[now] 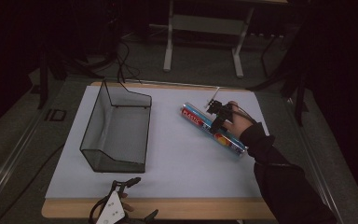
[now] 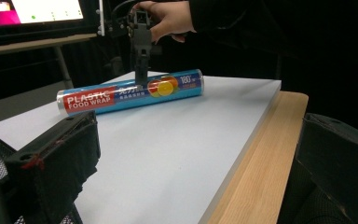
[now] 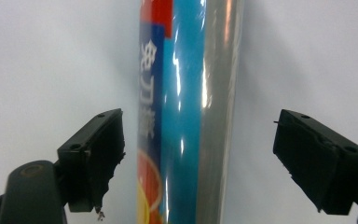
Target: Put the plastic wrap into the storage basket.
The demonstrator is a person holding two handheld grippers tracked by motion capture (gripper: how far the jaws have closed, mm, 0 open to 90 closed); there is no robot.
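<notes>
A roll of plastic food wrap [image 1: 213, 130] with a blue, red and silver label lies flat on the white tabletop [image 1: 182, 172], right of centre. My right gripper [image 1: 216, 122] points down over the roll's middle. In the right gripper view the roll [image 3: 189, 112] runs between the open jaws with a gap on each side of it. From the left gripper view, the right gripper [image 2: 141, 77] stands upright over the roll [image 2: 130, 92], with a hand on top of it. My left gripper [image 1: 145, 196] rests at the table's near edge, its jaws wide apart and nothing between them [image 2: 199, 120].
A black wire mesh basket [image 1: 128, 93] stands on the left half of the table, open at the top. A wooden strip [image 2: 261, 163] edges the white surface. Beyond the table stand a metal desk frame [image 1: 205, 28] and a lit monitor [image 2: 32, 11].
</notes>
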